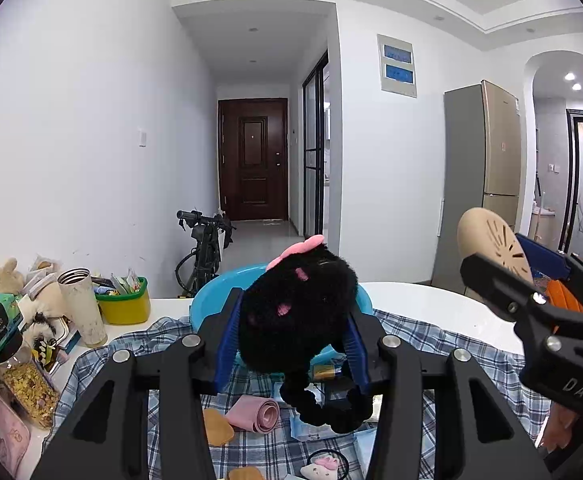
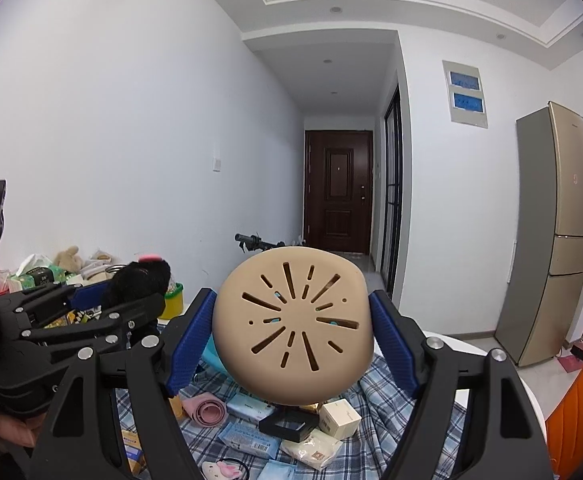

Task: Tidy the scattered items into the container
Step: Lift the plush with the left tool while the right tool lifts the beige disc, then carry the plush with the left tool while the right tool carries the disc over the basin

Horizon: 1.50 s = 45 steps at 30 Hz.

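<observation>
The basin (image 1: 207, 300) sits on the cloth (image 1: 431, 336) toward the table's (image 1: 431, 300) far edge. A plush toy (image 1: 295, 312), held by the left gripper (image 1: 291, 340), hangs before the basin. Cup (image 1: 83, 308) and tub (image 1: 125, 306) stand at the left edge.

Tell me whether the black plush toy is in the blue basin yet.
Not yet. The black plush toy is held off the table, clamped in the left gripper, in front of the blue basin.

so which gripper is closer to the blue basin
Left. The left gripper holds the black plush toy right over the blue basin; the right gripper, with the tan disc, is off to the side.
</observation>
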Each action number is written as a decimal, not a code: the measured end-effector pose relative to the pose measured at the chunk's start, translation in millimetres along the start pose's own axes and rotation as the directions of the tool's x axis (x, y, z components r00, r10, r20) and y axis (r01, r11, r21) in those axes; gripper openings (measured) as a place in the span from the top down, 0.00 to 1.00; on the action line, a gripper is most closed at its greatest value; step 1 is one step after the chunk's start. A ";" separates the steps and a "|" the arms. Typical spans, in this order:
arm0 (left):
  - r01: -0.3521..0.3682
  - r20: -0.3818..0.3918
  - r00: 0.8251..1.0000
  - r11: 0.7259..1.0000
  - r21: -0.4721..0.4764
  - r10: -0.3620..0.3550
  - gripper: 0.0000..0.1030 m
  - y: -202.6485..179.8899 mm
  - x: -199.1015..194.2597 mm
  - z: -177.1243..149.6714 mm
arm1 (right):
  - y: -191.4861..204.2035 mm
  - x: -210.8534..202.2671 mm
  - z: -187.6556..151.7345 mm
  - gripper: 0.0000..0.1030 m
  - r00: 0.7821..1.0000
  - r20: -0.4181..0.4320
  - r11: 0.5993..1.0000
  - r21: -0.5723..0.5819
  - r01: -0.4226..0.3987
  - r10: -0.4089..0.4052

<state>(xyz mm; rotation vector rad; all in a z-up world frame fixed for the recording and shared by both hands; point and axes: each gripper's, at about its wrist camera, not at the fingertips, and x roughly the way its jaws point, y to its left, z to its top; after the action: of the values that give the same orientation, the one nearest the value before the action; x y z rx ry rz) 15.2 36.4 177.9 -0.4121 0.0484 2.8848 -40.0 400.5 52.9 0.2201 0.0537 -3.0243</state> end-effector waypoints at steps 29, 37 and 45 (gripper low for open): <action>-0.026 0.024 0.999 0.999 -0.045 0.027 0.53 21.6 20.7 24.0 | -1.5 24.0 22.3 0.26 1.000 0.026 1.000 -0.021 -0.014 0.015; -0.039 0.050 0.998 0.998 -0.048 0.042 0.53 27.8 45.0 44.8 | -6.8 53.9 37.0 0.26 0.999 0.031 1.000 -0.015 -0.015 0.015; -0.066 0.064 0.996 0.997 -0.046 0.069 0.53 41.0 83.7 60.7 | -6.8 90.3 48.5 0.26 0.999 0.031 1.000 -0.020 -0.015 0.015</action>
<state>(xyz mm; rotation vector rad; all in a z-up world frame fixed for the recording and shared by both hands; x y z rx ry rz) -88.9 18.6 212.8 -0.3292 -0.0120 2.9682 -136.5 395.6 87.8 0.1710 0.0786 -3.0101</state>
